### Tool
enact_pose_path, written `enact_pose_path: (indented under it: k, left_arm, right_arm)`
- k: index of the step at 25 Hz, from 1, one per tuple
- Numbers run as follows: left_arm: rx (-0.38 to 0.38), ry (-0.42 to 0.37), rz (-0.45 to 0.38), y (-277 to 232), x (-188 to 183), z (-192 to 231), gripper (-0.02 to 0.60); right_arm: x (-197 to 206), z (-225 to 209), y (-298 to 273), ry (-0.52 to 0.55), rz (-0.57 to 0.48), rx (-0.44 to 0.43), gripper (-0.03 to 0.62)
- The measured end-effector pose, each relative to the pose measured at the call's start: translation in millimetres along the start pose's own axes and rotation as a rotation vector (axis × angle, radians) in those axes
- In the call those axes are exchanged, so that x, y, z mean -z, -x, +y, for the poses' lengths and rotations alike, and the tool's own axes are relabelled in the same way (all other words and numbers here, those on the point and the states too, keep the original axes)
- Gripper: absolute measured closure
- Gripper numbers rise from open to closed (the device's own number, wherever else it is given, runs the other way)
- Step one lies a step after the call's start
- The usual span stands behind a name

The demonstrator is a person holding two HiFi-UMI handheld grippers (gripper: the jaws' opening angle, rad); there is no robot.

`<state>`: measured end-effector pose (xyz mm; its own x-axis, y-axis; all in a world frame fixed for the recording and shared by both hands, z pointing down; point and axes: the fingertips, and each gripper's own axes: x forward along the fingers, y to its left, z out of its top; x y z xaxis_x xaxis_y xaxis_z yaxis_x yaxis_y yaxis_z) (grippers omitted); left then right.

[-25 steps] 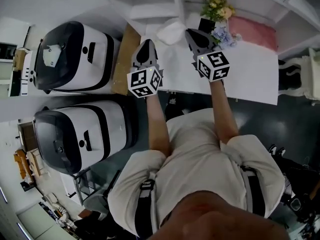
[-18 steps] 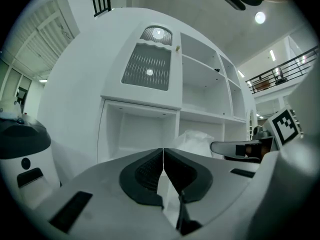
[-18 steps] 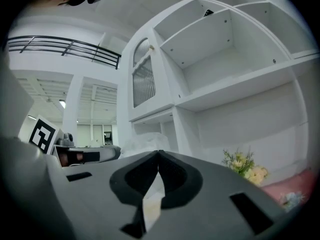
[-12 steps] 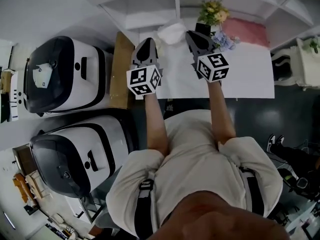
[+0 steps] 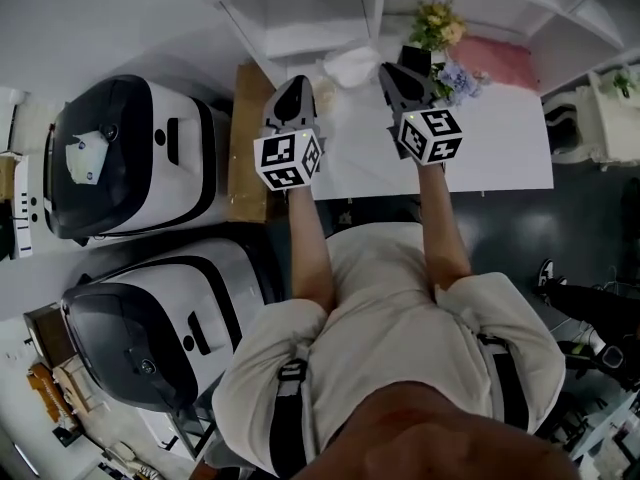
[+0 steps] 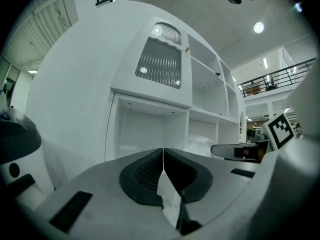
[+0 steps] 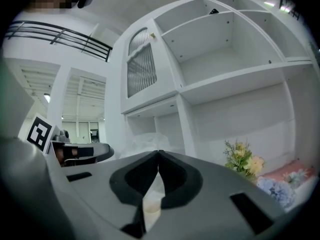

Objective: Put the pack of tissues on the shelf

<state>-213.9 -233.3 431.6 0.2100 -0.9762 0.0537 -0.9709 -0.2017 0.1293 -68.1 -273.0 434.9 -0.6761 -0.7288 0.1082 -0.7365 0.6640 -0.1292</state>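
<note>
The pack of tissues (image 5: 349,65), white and crinkly, lies at the far edge of the white table (image 5: 490,148), at the foot of the white shelf (image 5: 300,18). It also shows in the left gripper view (image 6: 201,145) and the right gripper view (image 7: 148,141), ahead of the jaws. My left gripper (image 5: 293,88) hovers to its left, shut and empty. My right gripper (image 5: 392,68) hovers just right of the pack, also shut on nothing. In both gripper views the jaw tips meet, at the left gripper (image 6: 163,150) and the right gripper (image 7: 159,153).
Yellow flowers (image 5: 437,20) and blue flowers (image 5: 455,76) stand at the back of the table beside a pink cloth (image 5: 505,61). A brown board (image 5: 245,138) lines the table's left side. Two white-and-black machines (image 5: 130,153) stand further left. The shelf compartments (image 7: 235,59) are bare.
The head view has drifted a little, which brings the shelf more into the picture. Both grippers stay side by side and shut, near the pack.
</note>
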Motion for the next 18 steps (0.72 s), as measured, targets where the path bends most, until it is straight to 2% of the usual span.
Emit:
enact_pose_path:
  k: [18]
  left_arm:
    - [0.11, -0.04, 0.0, -17.4, -9.6, 33.1, 0.569]
  right_arm:
    - [-13.2, 15.1, -27.9, 0.016, -0.053, 0.097, 0.525]
